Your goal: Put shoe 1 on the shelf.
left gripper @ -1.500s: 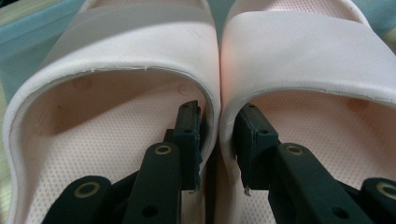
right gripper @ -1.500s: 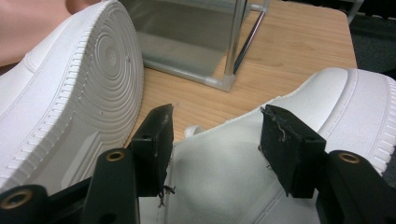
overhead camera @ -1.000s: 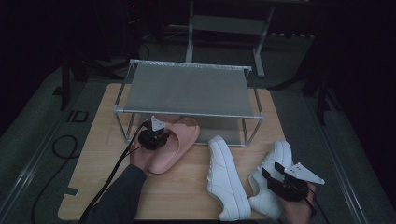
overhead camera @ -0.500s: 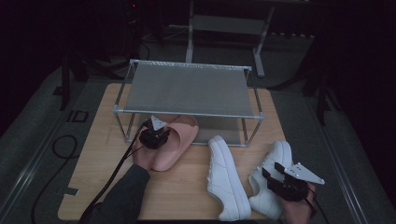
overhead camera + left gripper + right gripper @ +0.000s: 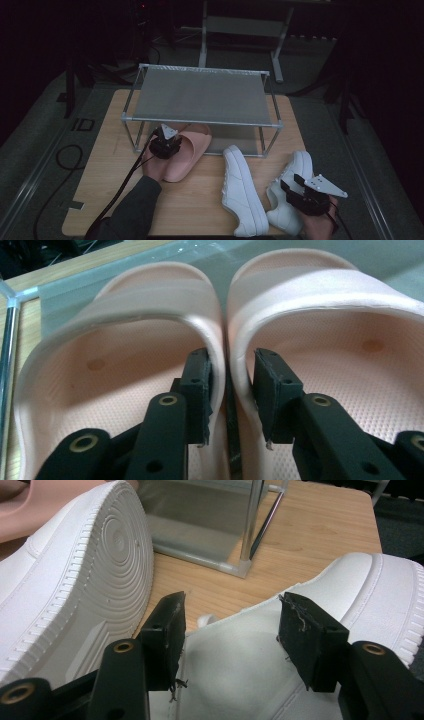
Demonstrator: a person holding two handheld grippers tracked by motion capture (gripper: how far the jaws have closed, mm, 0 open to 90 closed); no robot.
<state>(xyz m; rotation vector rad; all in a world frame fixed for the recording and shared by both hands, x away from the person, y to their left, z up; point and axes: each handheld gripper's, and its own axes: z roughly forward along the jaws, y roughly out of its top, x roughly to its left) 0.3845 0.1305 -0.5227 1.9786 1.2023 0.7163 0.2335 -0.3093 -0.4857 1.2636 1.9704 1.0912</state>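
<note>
1. The left gripper (image 5: 230,385) is straddling the touching inner walls of two pink slides (image 5: 310,305), jaws just easing apart, under the metal rack (image 5: 200,95).
2. The right gripper (image 5: 232,630) is standing wide over a white sneaker (image 5: 280,645) on the wooden table (image 5: 100,175).

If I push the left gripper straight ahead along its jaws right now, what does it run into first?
Probably the slippers' straps. The left gripper straddles the touching inner walls of the two pink slippers; its jaws have just been opening and look slightly off the walls. Going on, each jaw should slide under a strap, toward the rack's lower shelf.
</note>
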